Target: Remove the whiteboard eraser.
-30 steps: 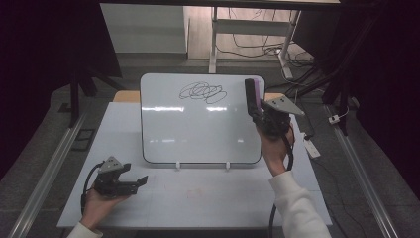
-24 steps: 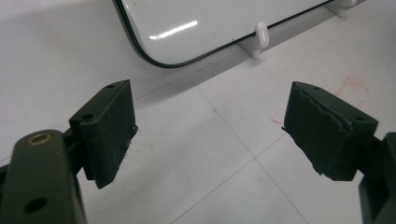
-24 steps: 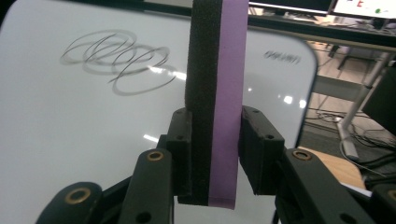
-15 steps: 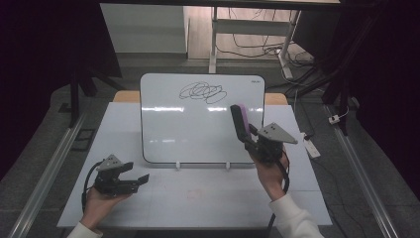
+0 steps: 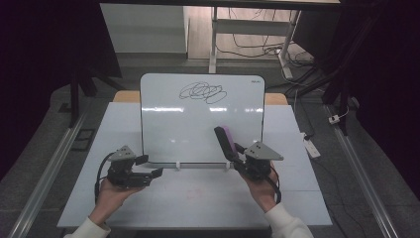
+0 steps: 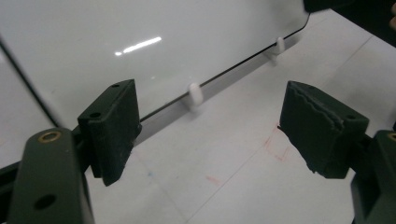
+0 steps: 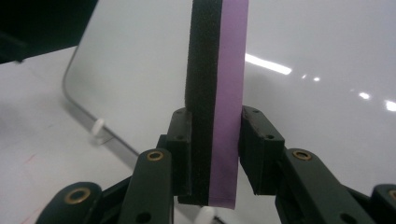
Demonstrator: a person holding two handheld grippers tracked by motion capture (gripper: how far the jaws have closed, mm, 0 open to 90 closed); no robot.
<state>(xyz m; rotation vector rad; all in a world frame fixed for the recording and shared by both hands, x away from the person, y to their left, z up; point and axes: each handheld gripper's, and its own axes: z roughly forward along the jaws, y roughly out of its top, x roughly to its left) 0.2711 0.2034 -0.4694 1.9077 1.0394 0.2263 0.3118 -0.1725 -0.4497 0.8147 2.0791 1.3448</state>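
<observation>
Right claw, clenched on the purple-backed eraser, should press its black felt flat against the whiteboard scribble, while the released left claw stays clear.

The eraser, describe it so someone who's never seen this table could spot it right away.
Find the whiteboard standing on the white table, scribble near its top. At its lower right, the right gripper is shut on the eraser: a slim block, black felt on one face, purple on the other, sticking up from the jaws.

Pale grey table, faint red marks on top; whiteboard standing on small white feet
</observation>
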